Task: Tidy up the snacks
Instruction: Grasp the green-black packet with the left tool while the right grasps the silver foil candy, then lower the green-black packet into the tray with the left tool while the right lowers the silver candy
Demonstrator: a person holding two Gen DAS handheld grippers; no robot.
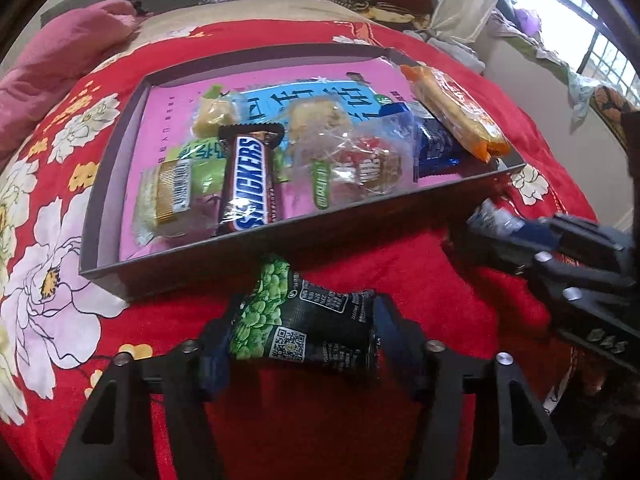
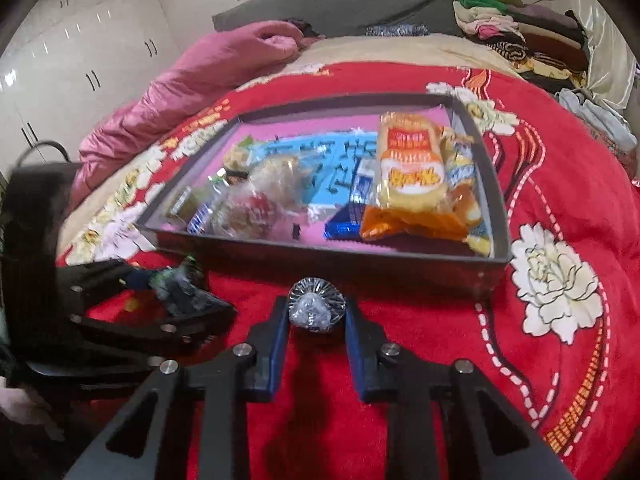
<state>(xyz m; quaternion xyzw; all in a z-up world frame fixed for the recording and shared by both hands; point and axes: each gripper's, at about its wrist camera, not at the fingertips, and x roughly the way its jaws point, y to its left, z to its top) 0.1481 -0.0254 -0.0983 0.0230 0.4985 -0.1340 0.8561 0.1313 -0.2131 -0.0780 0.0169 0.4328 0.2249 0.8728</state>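
Left wrist view recorded the left gripper [image 1: 302,344] clamped on a green pea packet [image 1: 304,328] resting on the red floral blanket [image 1: 420,280]. The right gripper [image 2: 316,320] pinched a small foil-wrapped sweet [image 2: 316,306]. Beyond both, the grey tray [image 1: 320,220] held a Snickers bar [image 1: 250,184] among other snacks.

both tools, left tool [image 1: 302,344] and right tool [image 2: 316,322], are black frames with silver screws and blue finger pads [image 2: 278,344].
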